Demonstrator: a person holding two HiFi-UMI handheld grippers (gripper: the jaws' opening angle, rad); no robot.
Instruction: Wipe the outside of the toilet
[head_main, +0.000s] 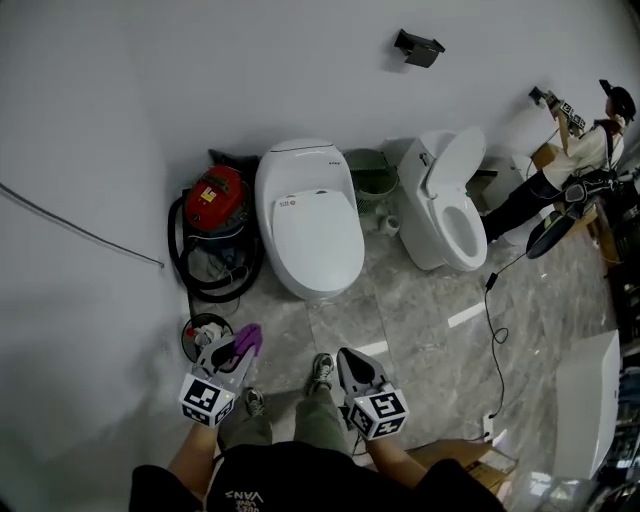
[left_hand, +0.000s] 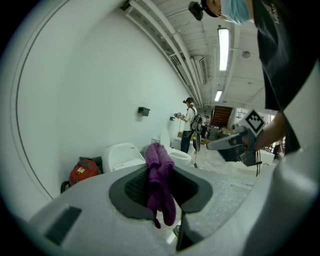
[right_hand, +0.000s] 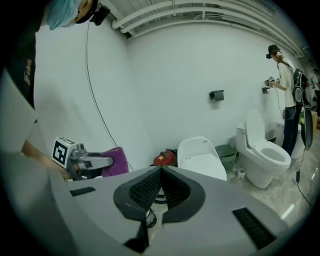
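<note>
A white toilet with its lid down (head_main: 308, 215) stands against the wall straight ahead; it also shows as the closed toilet (left_hand: 122, 155) and the closed toilet (right_hand: 202, 157) in the gripper views. My left gripper (head_main: 243, 343) is low at the left, shut on a purple cloth (head_main: 249, 338). In the left gripper view the cloth (left_hand: 161, 185) hangs folded between the jaws. My right gripper (head_main: 346, 356) is beside it, well short of the toilet. Its jaws (right_hand: 159, 172) are pressed together with nothing between them.
A second toilet with raised lid (head_main: 450, 205) stands to the right, with a green bin (head_main: 375, 180) between the two. A red vacuum cleaner (head_main: 215, 200) with a black hose sits to the left. A cable (head_main: 495, 330) runs across the floor. A person (head_main: 580, 150) works at the far right wall.
</note>
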